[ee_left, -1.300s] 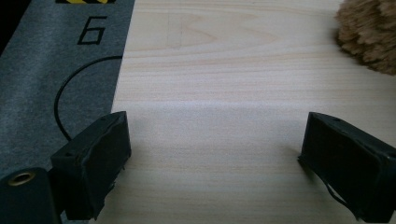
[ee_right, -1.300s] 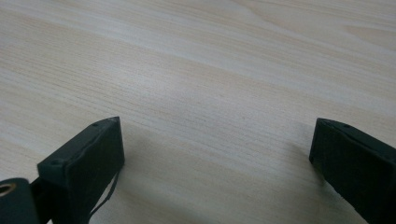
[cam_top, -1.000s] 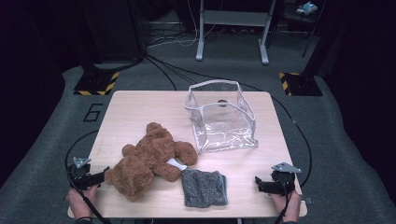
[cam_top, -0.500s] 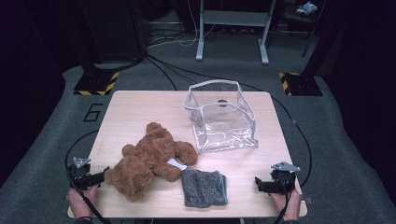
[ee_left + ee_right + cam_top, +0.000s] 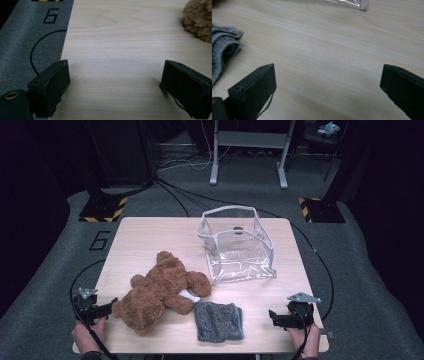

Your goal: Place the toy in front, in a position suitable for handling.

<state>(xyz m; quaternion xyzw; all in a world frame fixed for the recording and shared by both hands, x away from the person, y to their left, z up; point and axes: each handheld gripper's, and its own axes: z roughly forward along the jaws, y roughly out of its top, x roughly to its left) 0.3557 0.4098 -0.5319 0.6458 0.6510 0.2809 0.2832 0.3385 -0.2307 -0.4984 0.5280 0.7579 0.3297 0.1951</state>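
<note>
beside the teddy bear (image 5: 160, 292), left hand-held gripper (image 5: 107, 306) gapes wide.

Two black grippers, left (image 5: 107, 306) and right (image 5: 274, 316), each topped by a grey three-cornered plate and trailing a black cable. Blocky matt-black jaws, small screw holes in their faces; brass-ringed hole beside the left one's. Bare hands.

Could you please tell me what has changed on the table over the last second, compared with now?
Nothing has visibly changed. The left gripper and right gripper rest at the near edge with jaws open and empty, and the teddy bear, grey cloth and clear bag lie where they were.
</note>
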